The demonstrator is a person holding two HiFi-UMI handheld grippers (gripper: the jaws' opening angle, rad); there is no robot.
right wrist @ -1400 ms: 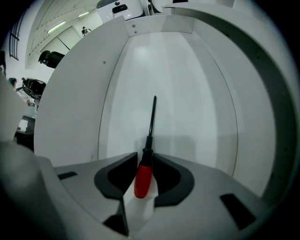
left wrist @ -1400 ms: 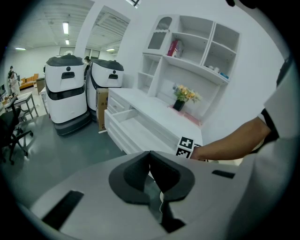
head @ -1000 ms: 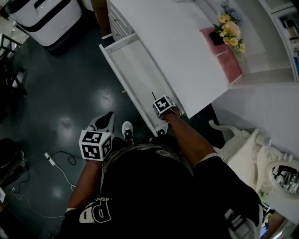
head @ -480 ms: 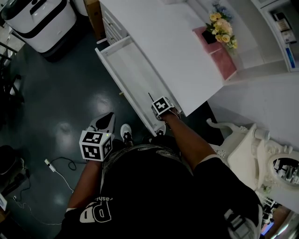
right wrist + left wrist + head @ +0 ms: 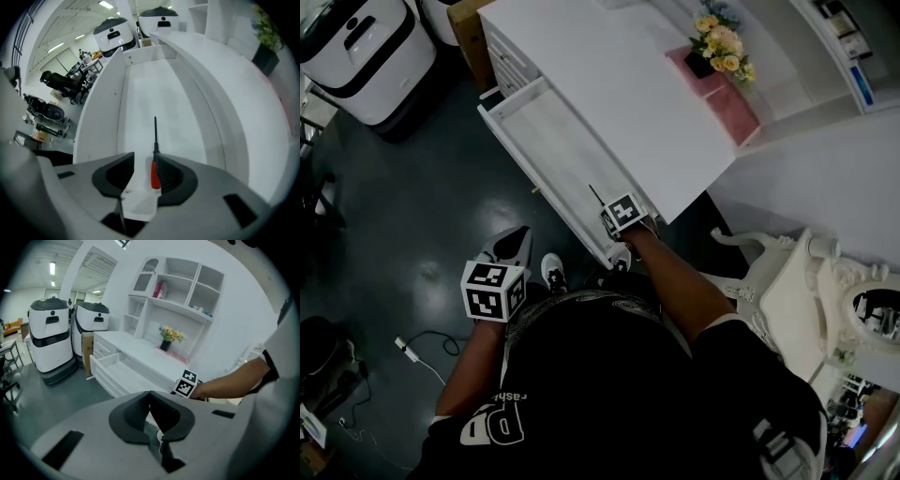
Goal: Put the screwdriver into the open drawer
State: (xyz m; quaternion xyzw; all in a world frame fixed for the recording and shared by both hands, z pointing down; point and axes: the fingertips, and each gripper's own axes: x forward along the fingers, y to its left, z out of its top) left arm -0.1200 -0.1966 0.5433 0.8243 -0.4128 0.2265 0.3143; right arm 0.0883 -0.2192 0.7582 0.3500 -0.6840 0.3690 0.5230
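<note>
The screwdriver (image 5: pixel 153 174) has a thin red handle and a black shaft (image 5: pixel 594 194) that points along the open white drawer (image 5: pixel 500 113). It lies against the inner face of the right-hand finger of my right gripper (image 5: pixel 144 157), whose jaws stand apart, wider than the handle. That right gripper (image 5: pixel 610 212) is low over the near end of the drawer (image 5: pixel 100 117). My left gripper (image 5: pixel 512 242) hangs over the dark floor, away from the drawer, its jaws (image 5: pixel 150 394) shut with nothing between them.
A white desk top (image 5: pixel 609 84) runs beside the drawer, with a flower pot (image 5: pixel 712 52) on a pink mat. White robot bases (image 5: pixel 366 47) stand at the far left. A cable (image 5: pixel 417 352) lies on the floor, and an ornate white chair (image 5: pixel 787 291) is at the right.
The head view has swung, so desk and drawer sit further up and left in the picture. Both grippers hold nearly the same places; the right one stays at the drawer's near end.
</note>
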